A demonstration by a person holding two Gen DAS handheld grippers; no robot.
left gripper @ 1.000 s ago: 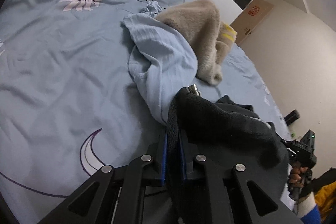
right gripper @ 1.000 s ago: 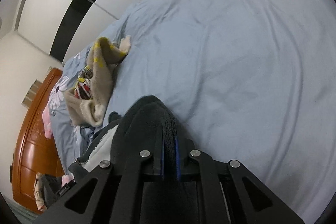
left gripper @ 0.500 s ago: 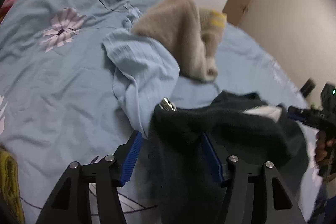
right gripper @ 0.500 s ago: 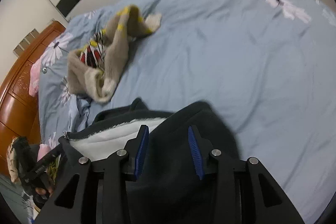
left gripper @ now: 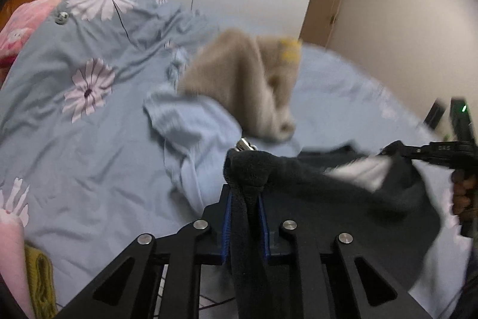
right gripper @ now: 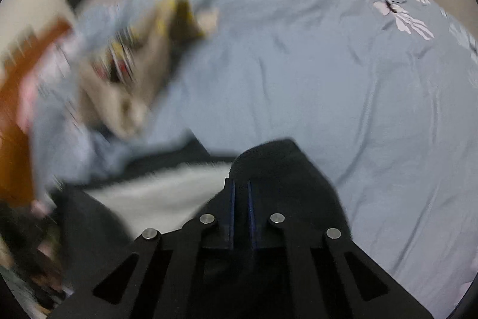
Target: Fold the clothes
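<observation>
Dark garment [left gripper: 322, 187]: one piece, strung between two grippers above the bed [left gripper: 74, 145]. Left gripper [left gripper: 243, 217] clamped on one edge, right gripper [right gripper: 241, 208] clamped on another. Beyond it: one beige sweater [left gripper: 248, 85], one pale blue shirt [left gripper: 194, 136]. Bare sheet right of the garment.

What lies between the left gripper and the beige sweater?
In the left wrist view, the light blue shirt lies crumpled between the left gripper and beige sweater.

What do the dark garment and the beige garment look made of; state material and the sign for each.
Dark garment: probably fleece, with a matte napped surface and a pale fuzzy lining.
Beige garment: seemingly plush or thick knit, with a soft fuzzy pile and bulky folds; blur leaves it uncertain.
</observation>
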